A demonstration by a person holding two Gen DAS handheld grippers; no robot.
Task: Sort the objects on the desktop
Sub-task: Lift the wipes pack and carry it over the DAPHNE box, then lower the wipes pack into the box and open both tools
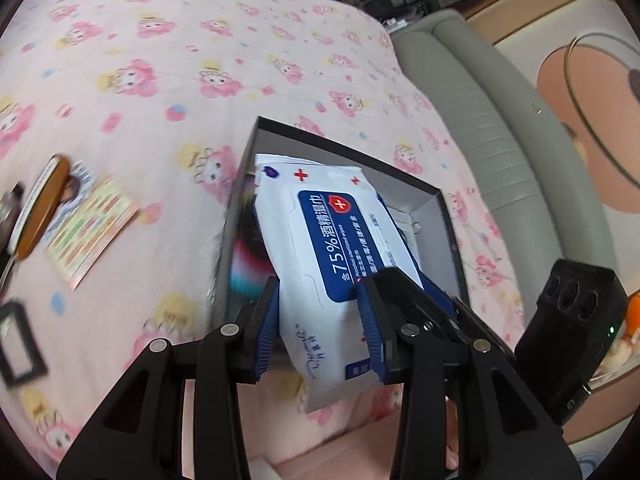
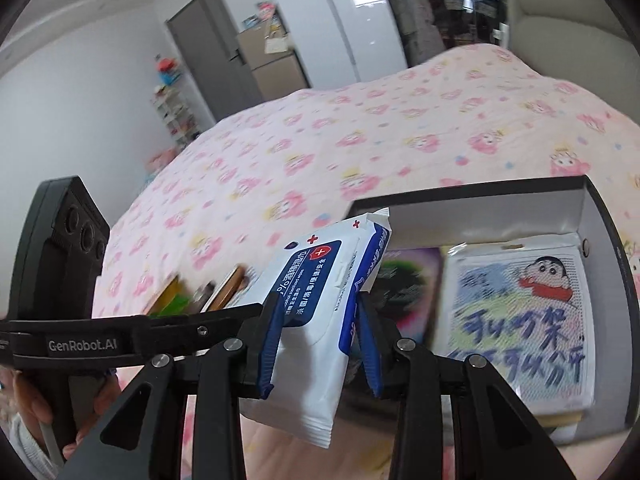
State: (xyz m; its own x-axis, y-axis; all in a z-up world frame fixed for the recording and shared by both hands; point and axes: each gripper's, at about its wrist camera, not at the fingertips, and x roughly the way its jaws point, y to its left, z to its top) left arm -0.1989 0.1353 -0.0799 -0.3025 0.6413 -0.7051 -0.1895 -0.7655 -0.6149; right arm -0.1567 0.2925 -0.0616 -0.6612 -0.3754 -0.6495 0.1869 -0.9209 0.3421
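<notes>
- The bed (image 1: 168, 60), under a pink cartoon-print sheet, carries everything; a card and an oval object (image 1: 38, 208) lie unsorted at its left side in the left wrist view.
- The dark open box (image 2: 608, 240) rests on the bed and already holds a cartoon-printed pack (image 2: 516, 320) and a dark printed item beside it.
- The pack of alcohol wet wipes (image 1: 320, 248) hangs in the air over the box's near edge, tilted.
- The left hand-held gripper (image 1: 320, 320) pinches the pack's near end between its blue pads.
- The right hand-held gripper (image 2: 320, 344) is clamped on the same pack from the side.
- Risk: the soft pack may sag or twist if the two grips pull unevenly, and could catch the box wall or land askew on the items inside.
</notes>
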